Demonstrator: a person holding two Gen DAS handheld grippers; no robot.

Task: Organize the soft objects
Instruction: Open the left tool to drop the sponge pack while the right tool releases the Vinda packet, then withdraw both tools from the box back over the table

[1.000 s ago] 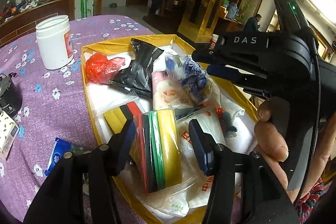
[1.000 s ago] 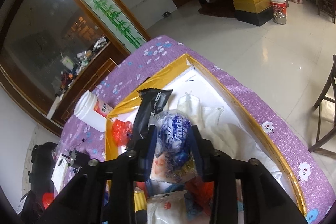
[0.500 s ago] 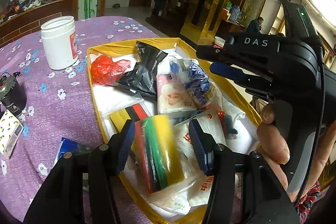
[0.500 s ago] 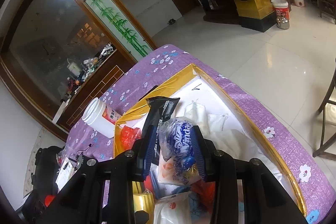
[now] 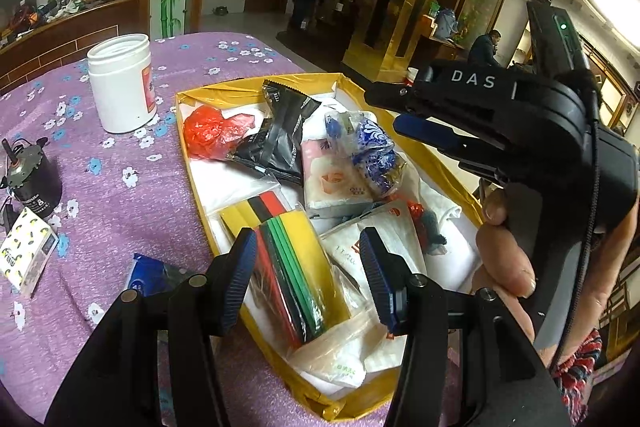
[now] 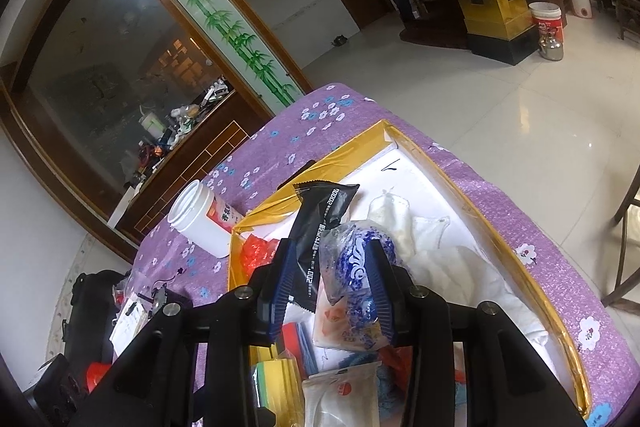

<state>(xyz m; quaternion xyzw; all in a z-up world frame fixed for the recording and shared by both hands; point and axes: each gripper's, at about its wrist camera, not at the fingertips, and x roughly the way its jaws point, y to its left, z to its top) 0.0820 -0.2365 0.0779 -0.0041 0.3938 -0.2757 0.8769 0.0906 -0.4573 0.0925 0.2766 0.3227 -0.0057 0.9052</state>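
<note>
Opening, the right tool (image 6: pixel 334 287) straddles the blue-patterned bag (image 6: pixel 356 267) in the yellow box (image 6: pixel 532 283); left tool (image 5: pixel 308 279) hovers spread.

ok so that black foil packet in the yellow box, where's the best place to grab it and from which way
Take the black foil packet by its crimped top end, which sticks up free near the yellow box's far wall. Come from above with the tongs across its thin, flat faces. Its lower end lies tucked among the red bag and pink tissue pack, so a grip there would likely snag them.
</note>
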